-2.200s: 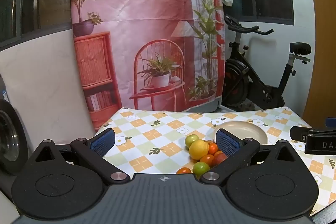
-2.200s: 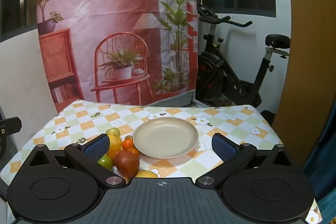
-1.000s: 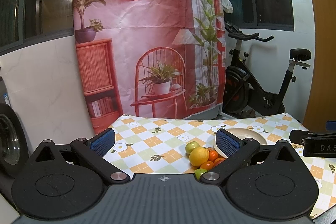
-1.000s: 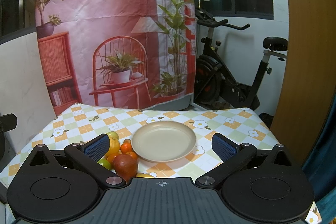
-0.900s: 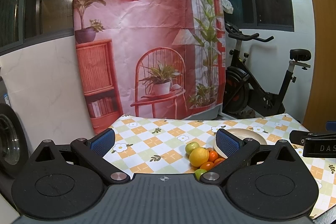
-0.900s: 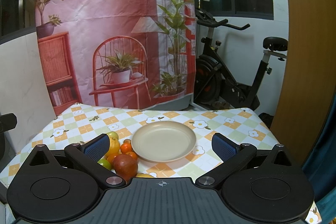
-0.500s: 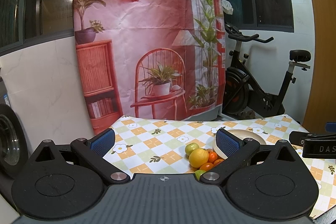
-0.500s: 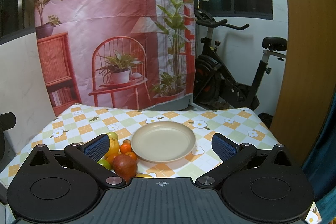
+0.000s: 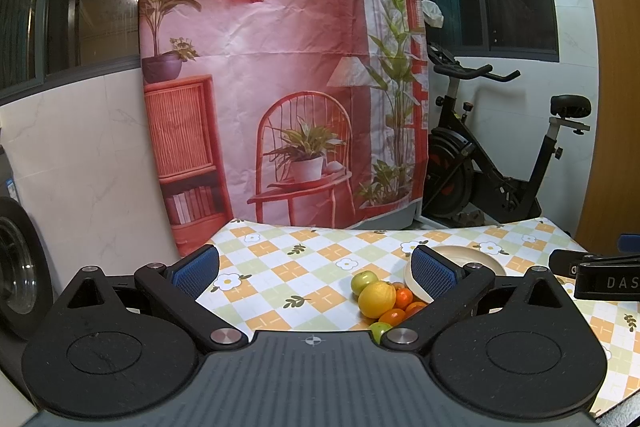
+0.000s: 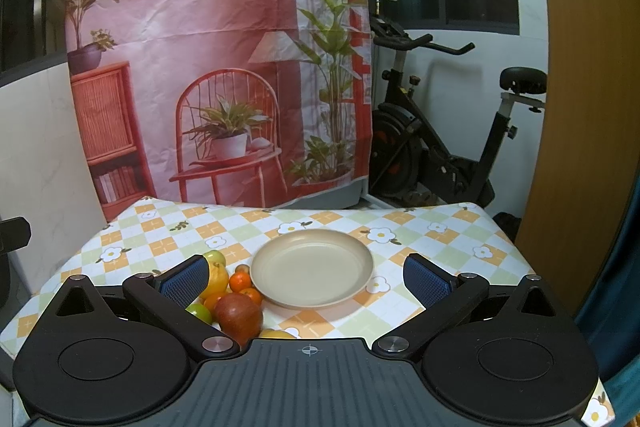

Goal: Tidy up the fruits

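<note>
Backdrop (image 10: 224, 67): printed pink cloth with chair, plants and shelves; fills upper centre of both views, hanging behind the table's far edge.
Exercise bike (image 10: 440, 131): black, right of the backdrop, on the floor beyond the table.
Table (image 10: 440, 239): covered in a checked orange, green and white flower-print cloth; spans the lower middle of both views.
Left gripper (image 9: 316, 269): bottom of the left wrist view, jaws spread wide, nothing between the blue pads; held above the near table edge.
Right gripper (image 10: 306, 277): bottom of the right wrist view, jaws wide apart and holding nothing; the plate sits between the pads in the frame.
Plate (image 10: 312, 267): beige, round, bare inside; centre of the right wrist view, right of the fruit pile, touching or just beside it.
Fruit pile: clustered on the cloth at the plate's left rim, lower left of centre in the right wrist view.
Red apple (image 10: 239, 317): nearest the camera, largest of the pile.
Lemon (image 9: 377, 299): yellow, mid-pile.
Green apple (image 9: 364, 279): far end of the pile.
Second green fruit (image 10: 199, 311): left of the red apple, partly behind the gripper finger.
Small oranges (image 10: 240, 282): several, between lemon and plate.
</note>
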{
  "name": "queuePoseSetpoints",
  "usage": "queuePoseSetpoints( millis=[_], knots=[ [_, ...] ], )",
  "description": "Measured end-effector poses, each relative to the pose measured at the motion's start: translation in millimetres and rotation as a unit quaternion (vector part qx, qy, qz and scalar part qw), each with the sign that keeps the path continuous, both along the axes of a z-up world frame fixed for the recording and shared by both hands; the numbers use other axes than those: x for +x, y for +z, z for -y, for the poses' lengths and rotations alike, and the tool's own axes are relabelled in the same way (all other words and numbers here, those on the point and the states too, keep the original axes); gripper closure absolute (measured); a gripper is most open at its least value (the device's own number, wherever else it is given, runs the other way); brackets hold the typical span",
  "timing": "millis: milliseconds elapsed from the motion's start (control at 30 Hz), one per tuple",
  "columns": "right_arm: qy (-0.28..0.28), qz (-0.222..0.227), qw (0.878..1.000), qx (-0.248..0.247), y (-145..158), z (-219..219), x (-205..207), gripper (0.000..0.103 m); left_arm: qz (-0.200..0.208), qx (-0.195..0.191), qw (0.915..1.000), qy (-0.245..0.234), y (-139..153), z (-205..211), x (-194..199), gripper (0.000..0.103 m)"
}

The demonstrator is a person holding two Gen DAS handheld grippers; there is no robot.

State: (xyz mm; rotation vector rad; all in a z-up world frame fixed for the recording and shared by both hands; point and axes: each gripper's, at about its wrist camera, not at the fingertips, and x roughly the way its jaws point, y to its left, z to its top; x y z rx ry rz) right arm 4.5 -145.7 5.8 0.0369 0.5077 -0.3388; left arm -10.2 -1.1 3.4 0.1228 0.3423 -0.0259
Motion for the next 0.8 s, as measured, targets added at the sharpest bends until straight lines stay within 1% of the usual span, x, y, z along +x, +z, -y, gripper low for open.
queuePoseSetpoints(
  millis=[800],
  knots=[
    [0.000, -0.001, 1.000, 0.002, -1.0, 0.2, -0.1, 0.000, 0.000, -0.002, 1.0000, -0.001, -0.4, 0.4, -1.9, 0.000]
  ],
)
